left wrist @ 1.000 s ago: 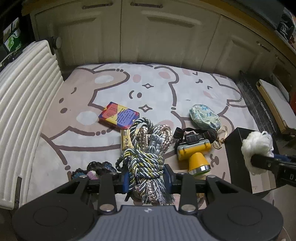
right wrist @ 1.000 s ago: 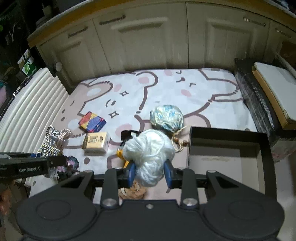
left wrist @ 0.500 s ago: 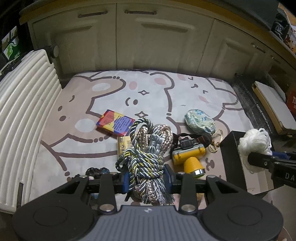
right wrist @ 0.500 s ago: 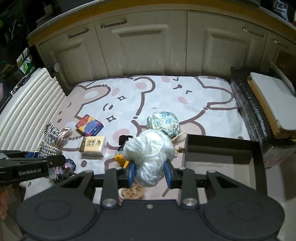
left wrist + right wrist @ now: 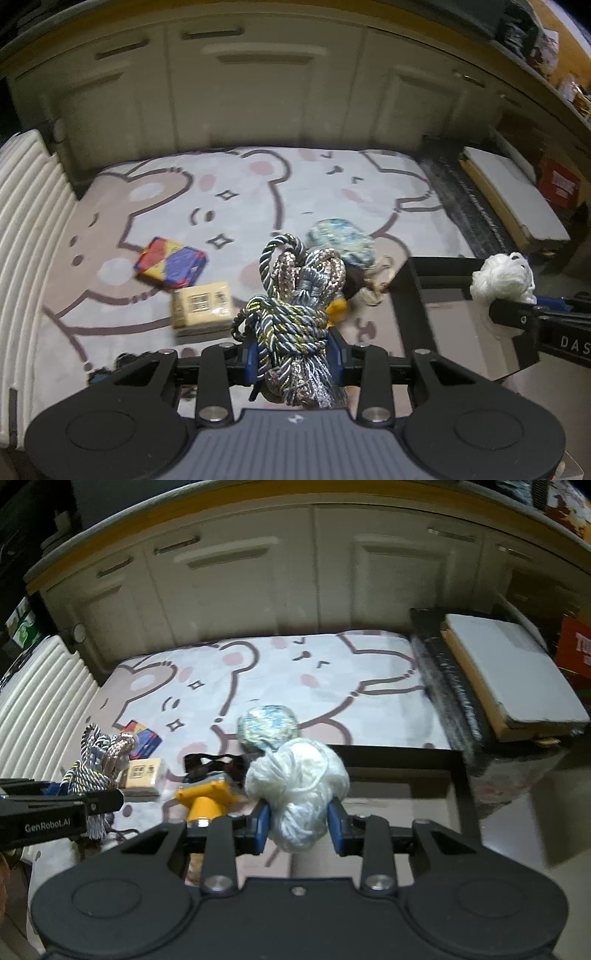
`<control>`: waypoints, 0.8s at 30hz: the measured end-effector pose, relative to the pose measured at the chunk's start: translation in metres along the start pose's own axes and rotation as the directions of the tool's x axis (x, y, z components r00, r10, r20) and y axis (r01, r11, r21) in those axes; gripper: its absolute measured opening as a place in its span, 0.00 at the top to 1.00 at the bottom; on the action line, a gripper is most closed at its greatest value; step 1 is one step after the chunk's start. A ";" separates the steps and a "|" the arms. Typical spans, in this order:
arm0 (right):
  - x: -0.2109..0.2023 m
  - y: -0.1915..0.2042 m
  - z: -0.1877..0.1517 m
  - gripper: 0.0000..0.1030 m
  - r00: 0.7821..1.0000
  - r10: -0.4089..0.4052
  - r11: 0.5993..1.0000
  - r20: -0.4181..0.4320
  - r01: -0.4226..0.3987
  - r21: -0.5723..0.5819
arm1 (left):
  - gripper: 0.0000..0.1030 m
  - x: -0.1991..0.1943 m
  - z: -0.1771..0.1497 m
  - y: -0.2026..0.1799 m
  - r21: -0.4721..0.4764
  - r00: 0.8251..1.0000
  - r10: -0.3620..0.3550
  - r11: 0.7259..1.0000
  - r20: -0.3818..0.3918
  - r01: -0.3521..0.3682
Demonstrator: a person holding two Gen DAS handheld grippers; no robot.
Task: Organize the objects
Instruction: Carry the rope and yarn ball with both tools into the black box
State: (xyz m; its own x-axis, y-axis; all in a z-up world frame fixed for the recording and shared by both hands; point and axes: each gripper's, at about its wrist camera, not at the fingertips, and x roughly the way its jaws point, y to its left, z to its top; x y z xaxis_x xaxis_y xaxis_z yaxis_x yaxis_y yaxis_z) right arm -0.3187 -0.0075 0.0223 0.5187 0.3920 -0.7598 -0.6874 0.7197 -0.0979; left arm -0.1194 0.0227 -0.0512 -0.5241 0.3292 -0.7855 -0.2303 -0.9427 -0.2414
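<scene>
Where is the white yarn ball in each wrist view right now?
Left wrist: white yarn ball at the right edge, held in the right gripper, above the black box.
Right wrist: it fills the lower centre, pinched between the blue pads, with the black box behind it.
Shared landmark: the blue-green pouch on the bear rug, just beyond the box's far corner.
</scene>
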 end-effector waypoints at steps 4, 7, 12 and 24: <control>-0.006 -0.023 -0.002 0.67 1.000 -0.026 0.998 0.010 0.025 0.050 | 0.64 0.004 0.002 -0.023 0.026 0.999 -0.038 0.999 -0.005 0.038; -0.010 -0.039 -0.004 0.67 0.999 -0.044 0.996 0.014 0.043 0.084 | 0.64 0.007 0.003 -0.040 0.045 0.998 -0.065 0.997 -0.010 0.065; -0.011 -0.060 -0.007 0.67 0.997 -0.071 0.989 0.002 0.070 0.132 | 0.64 0.014 0.004 -0.064 0.045 0.990 -0.135 0.990 -0.029 0.137; 0.014 -0.081 -0.017 0.67 0.990 -0.093 0.977 -0.109 0.111 0.180 | 0.64 0.052 0.002 -0.105 0.007 0.958 -0.239 0.970 -0.158 0.243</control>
State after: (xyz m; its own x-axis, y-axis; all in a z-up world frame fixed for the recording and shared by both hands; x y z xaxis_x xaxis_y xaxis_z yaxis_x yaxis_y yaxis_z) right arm -0.2642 -0.0703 0.0082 0.5213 0.2587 -0.8132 -0.5226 0.8502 -0.0645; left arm -0.1238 0.1393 -0.0656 -0.3176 0.5318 -0.7851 -0.3565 -0.8342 -0.4208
